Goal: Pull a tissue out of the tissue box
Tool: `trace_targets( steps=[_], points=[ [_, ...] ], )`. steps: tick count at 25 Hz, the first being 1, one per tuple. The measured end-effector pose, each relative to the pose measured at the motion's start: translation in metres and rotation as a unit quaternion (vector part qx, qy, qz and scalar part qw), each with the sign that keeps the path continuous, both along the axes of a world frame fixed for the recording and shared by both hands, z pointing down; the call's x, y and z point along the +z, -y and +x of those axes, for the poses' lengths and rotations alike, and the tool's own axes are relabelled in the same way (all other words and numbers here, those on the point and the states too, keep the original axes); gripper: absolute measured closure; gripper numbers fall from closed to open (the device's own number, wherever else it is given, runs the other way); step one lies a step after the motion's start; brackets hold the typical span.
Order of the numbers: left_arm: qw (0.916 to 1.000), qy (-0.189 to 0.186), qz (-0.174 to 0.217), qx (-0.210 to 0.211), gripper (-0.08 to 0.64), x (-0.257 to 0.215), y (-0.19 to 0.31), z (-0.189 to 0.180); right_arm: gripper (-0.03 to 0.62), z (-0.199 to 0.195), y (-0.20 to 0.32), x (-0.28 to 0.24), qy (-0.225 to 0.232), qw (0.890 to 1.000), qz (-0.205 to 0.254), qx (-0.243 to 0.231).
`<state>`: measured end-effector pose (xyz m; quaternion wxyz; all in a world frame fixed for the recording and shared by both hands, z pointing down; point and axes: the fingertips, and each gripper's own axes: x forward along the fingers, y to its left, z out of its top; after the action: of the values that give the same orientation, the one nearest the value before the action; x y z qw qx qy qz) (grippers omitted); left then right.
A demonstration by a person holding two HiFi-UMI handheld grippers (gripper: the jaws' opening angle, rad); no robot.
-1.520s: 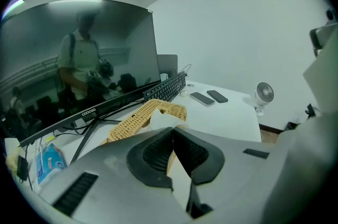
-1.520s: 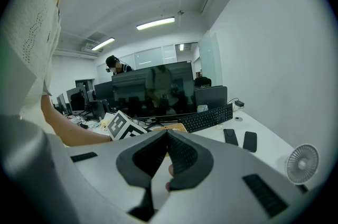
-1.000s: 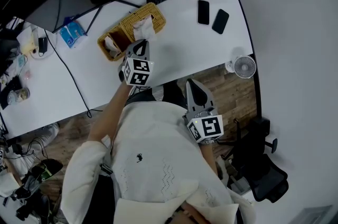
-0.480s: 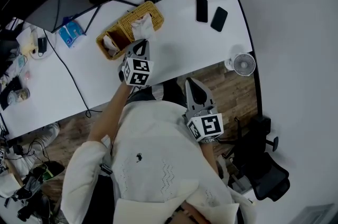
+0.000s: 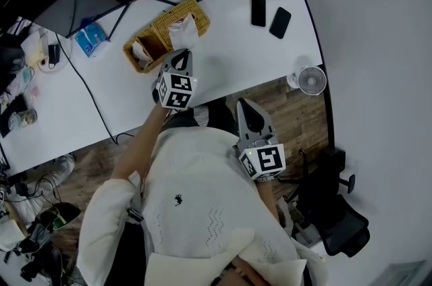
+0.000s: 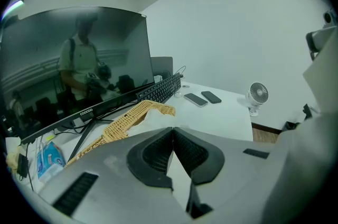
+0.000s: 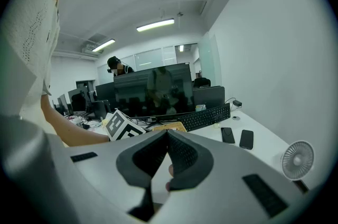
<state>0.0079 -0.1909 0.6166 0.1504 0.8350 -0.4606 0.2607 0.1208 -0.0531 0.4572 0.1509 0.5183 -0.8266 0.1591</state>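
- Left gripper (image 5: 179, 56), frame centre: jaws closed, tips together.
- Its tips sit at the near edge of the tissue (image 5: 182, 32), which rises from the box (image 5: 196, 11) on the desk (image 5: 229, 55), upper centre; whether they pinch it, I cannot tell.
- Right gripper (image 5: 244, 106), lower right of centre: jaws closed on nothing, well apart from the box.
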Motion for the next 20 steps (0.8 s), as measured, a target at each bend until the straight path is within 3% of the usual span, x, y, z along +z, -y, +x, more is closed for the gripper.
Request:
trace_targets(
  steps=[20],
  points=[
    [0.9999, -0.009, 0.008, 0.012, 0.545, -0.012, -0.017, 0.010, 0.591, 0.001, -0.009, -0.001, 0.005, 1.000, 0.006, 0.001]
  ],
)
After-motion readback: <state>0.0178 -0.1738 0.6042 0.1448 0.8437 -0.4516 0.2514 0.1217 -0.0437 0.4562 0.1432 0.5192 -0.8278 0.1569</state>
